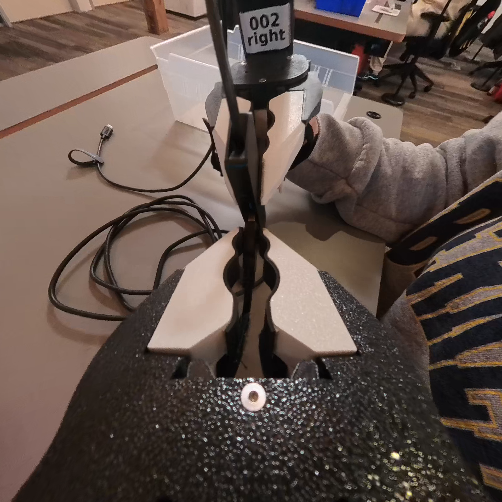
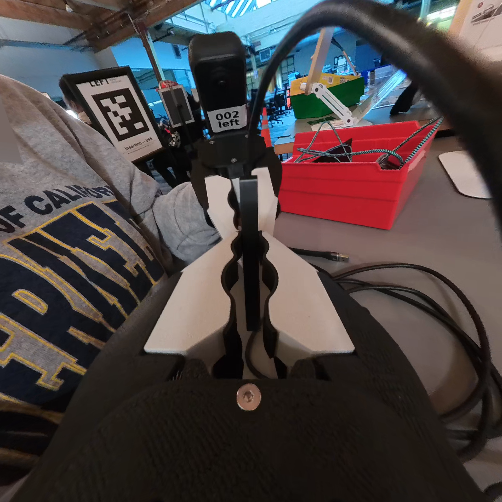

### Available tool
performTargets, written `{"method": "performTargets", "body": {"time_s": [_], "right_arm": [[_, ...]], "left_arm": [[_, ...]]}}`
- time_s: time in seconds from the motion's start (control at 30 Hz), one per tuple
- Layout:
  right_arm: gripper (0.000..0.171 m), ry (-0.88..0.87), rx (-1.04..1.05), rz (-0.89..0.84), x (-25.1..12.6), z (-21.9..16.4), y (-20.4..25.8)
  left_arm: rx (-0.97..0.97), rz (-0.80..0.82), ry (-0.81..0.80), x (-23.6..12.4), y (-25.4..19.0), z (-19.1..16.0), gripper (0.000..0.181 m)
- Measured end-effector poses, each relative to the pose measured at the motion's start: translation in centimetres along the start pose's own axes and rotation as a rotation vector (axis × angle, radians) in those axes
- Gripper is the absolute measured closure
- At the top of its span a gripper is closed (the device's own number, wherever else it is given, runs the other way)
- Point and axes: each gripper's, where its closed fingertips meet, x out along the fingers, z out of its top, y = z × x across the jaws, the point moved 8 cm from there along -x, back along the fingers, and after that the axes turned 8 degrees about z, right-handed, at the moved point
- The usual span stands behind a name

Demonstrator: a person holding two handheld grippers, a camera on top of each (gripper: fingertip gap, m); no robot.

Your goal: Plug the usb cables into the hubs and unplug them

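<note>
Two white-fingered, black-bodied grippers face each other nose to nose above the grey table point(image 1: 68, 258): the right gripper point(image 2: 251, 244) is clenched on a slim black bar-shaped USB hub point(image 2: 251, 258), while the left gripper point(image 1: 251, 233) pinches a thin black USB cable point(image 1: 81, 258) at its plug end, which sits at the hub's tip. Whether the plug is seated is hidden, so a tilted push or pull could jam it or make it slip. Slack cable coiled on the table could snag, as could the thick black lead point(image 2: 380, 27) arching overhead.
</note>
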Motion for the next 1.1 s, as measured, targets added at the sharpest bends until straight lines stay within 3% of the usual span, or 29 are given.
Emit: {"method": "performTargets", "body": {"time_s": [0.1, 0.23, 0.43, 0.57, 0.77, 0.9, 1.1], "right_arm": [[0.151, -0.017, 0.031, 0.006, -0.1, 0.0, 0.0], [0.161, 0.035, -0.048, 0.019, 0.2, 0.0, 0.5], [0.162, 0.109, -0.052, 0.09, 1.0, -0.4, 1.4], [0.162, 0.151, -0.065, 0.064, 1.5, -0.6, 1.3], [0.162, 0.179, -0.159, -0.055, 1.8, -0.1, 1.0], [0.162, 0.179, -0.138, 0.029, 2.1, 0.0, 1.8], [0.162, 0.179, -0.151, 0.061, 2.6, 0.3, 2.5]], "left_arm": [[0.019, 0.027, -0.042, -0.4, 0.0, 0.3, 0.174], [0.021, -0.007, -0.048, -0.6, -0.3, 0.6, 0.174], [0.112, -0.085, 0.01, -1.4, -1.1, 0.2, 0.173], [0.085, -0.066, 0.005, -1.9, -0.8, -0.3, 0.173], [0.108, 0.102, -0.04, -2.5, -0.5, -0.4, 0.173], [0.092, 0.0, -0.04, -3.3, -1.2, -0.4, 0.173], [0.126, 0.001, -0.03, -4.3, -1.8, -0.2, 0.173]]}}
